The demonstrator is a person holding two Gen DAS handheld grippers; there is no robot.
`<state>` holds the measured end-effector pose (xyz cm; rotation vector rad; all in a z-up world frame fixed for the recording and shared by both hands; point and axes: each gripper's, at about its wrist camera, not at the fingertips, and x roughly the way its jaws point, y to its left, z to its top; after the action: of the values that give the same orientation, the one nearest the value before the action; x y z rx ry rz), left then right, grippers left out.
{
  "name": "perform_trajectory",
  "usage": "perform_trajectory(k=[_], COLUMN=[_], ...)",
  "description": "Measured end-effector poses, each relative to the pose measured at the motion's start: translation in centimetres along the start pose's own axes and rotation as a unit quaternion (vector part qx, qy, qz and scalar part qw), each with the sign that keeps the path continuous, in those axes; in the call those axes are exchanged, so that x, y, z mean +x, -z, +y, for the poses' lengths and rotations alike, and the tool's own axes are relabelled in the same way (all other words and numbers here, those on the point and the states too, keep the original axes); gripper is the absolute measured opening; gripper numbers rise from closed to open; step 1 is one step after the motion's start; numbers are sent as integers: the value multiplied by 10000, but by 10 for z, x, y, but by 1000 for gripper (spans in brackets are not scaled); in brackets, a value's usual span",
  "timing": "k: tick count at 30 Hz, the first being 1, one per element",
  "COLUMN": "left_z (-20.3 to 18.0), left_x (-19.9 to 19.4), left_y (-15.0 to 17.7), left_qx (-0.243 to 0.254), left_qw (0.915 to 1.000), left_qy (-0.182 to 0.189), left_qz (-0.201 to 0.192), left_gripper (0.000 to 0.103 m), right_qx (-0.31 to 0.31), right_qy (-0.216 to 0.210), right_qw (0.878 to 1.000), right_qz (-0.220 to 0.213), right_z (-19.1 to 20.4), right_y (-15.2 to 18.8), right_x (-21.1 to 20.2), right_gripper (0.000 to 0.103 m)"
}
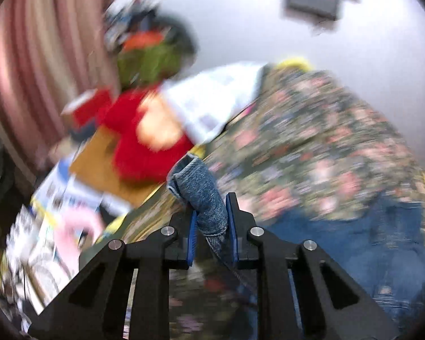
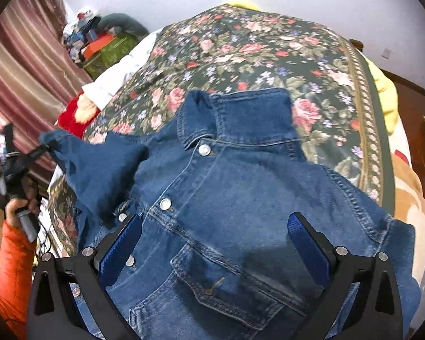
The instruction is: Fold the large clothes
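Note:
A blue denim jacket [image 2: 240,187] lies front up on a floral bedspread [image 2: 240,51], collar toward the far side. My left gripper [image 1: 212,215] is shut on a bunched fold of the jacket's denim [image 1: 201,187], and its view is blurred. In the right wrist view the left gripper [image 2: 39,147] holds the jacket's left edge lifted off the bed at the far left. My right gripper [image 2: 215,226] is open and empty, its blue pads [image 2: 121,243] spread wide just above the jacket's chest pocket [image 2: 235,280].
A red cushion [image 2: 70,116] and white cloth [image 2: 113,79] lie at the bed's left edge. A green box [image 2: 110,53] with clutter stands by the striped curtain [image 2: 22,65]. A yellow blanket [image 2: 385,96] edges the bed on the right. Paper and boxes lie on the floor [image 1: 56,198].

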<state>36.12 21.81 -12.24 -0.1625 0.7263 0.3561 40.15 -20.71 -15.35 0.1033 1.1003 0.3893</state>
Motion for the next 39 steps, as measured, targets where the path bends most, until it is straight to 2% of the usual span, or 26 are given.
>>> perform_trajectory(k=[2, 5, 7, 10, 14, 17, 18, 21, 23, 25, 27, 28, 30, 32, 33, 34, 36, 39], left_z=[-29, -88, -135, -193, -266, -308, -318, -334, -337, -334, -322, -314, -290, -268, -249, -241, -212, -170], left_x=[-25, -62, -80, -89, -81, -60, -51, -41, -47, -55, -67, -72, -81, -84, -84, -82, -72, -47], left_y=[-12, -25, -24, -10, 32, 76, 92, 125, 131, 126, 111, 103, 81, 62, 52, 46, 36, 29], left_qx=[227, 698, 1044, 1428, 1936, 2254, 2317, 2482, 2617, 2709, 2621, 2507, 2192, 1982, 1872, 1834, 1777, 1731], left_qw=[9988, 9909, 9813, 9680, 9450, 9235, 9138, 8898, 8847, 8830, 8840, 8849, 8913, 9006, 9097, 9153, 9323, 9507], left_qy=[361, 1019, 1514, 2029, 2625, 2905, 3014, 3224, 3211, 3207, 3320, 3411, 3567, 3545, 3418, 3314, 2901, 2245], left_qz=[-233, -539, -562, -376, 244, 1092, 1428, 2067, 2139, 2097, 1992, 1944, 1739, 1551, 1431, 1371, 1224, 1257], left_gripper=[18, 18, 18, 18, 18, 18, 19, 19, 21, 25, 43, 47, 60, 62, 63, 63, 64, 65], right_qx=[98, 156, 144, 130, 200, 348, 427, 637, 754, 833, 917, 944, 898, 801, 772, 738, 720, 619], right_qy=[-66, -137, -146, -89, 75, 176, 204, 204, 183, 161, 75, -10, -93, -172, -216, -279, -271, -172], right_qw=[9999, 9993, 9989, 9980, 9962, 9951, 9947, 9936, 9932, 9930, 9929, 9930, 9937, 9950, 9955, 9960, 9966, 9979], right_qz=[-106, -304, -427, -620, -844, -907, -912, -913, -872, -825, -757, -711, -662, -571, -514, -413, -285, -10], right_z=[-6, -11, -14, -22, -43, -62, -69, -86, -94, -99, -101, -100, -95, -86, -81, -76, -70, -62], right_y=[0, 3, 6, 14, 28, 38, 41, 51, 55, 56, 56, 55, 51, 46, 45, 42, 40, 36], right_x=[-10, -28, -40, -61, -90, -104, -107, -113, -112, -109, -103, -98, -90, -78, -72, -62, -48, -19], right_gripper=[102, 102, 102, 102, 102, 102, 102, 102, 102, 102, 102, 102, 102, 102, 102, 102, 101, 94])
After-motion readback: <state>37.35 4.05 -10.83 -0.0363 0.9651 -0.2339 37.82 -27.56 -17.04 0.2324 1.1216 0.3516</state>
